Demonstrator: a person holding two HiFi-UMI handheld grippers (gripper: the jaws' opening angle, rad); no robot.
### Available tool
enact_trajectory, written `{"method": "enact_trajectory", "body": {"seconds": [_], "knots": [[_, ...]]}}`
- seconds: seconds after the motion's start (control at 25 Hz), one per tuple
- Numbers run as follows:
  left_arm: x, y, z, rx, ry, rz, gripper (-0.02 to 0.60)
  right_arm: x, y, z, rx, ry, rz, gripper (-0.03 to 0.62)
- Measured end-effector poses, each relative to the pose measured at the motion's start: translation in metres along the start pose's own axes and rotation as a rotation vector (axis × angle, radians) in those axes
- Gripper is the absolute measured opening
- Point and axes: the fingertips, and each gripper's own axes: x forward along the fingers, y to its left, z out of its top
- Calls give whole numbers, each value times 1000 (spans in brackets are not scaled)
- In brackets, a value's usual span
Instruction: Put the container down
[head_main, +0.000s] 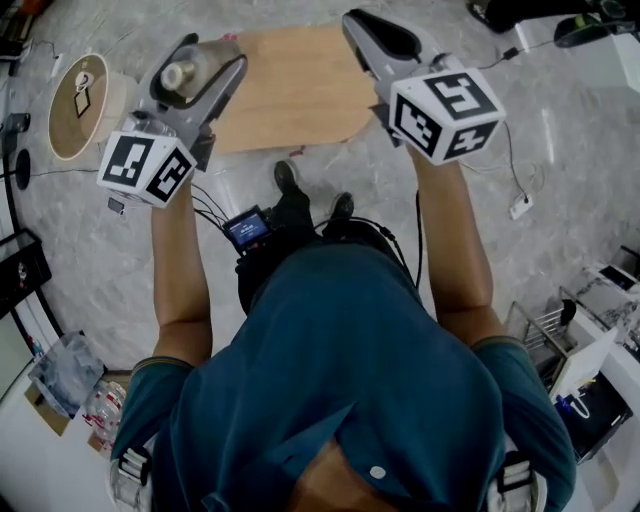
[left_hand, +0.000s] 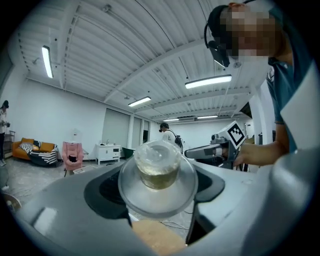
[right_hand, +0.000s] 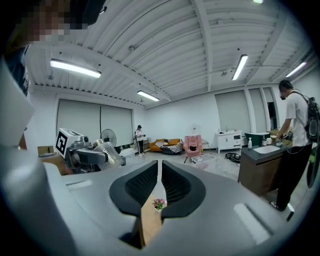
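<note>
Holding a clear lidded container (left_hand: 157, 170) in the left gripper (head_main: 210, 55), jaws closed against its sides, round lid rim facing the camera, pale yellowish contents inside. Carried in the air by the near left corner of a wooden table (head_main: 300, 90), not resting on it. Right gripper (head_main: 358, 20) raised over the table's right edge, jaws drawn to a narrow slit with nothing between. Seen through that slit, a small pot of pink flowers (right_hand: 159, 204) on the wood. Black-and-white square markers on each gripper's cube, patterns only. Round tan disc (head_main: 78, 105) at far left carrying a tag-shaped label, print too small to read.
</note>
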Motion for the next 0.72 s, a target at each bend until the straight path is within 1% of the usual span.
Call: {"method": "enact_trajectory", "body": {"seconds": [0.12, 0.32, 0.44, 0.6, 0.72], "knots": [[19, 14, -2, -11, -6, -49, 330, 14, -11, 1, 3, 3, -42, 14], [44, 44, -4, 7, 12, -149, 330, 44, -16, 1, 6, 27, -97, 14], [54, 66, -9, 22, 22, -181, 330, 63, -18, 3, 17, 30, -129, 14], [63, 89, -18, 11, 32, -221, 330, 82, -20, 3, 20, 40, -164, 14], [71, 105, -23, 3, 36, -233, 330, 94, -22, 5, 17, 43, -183, 14]]}}
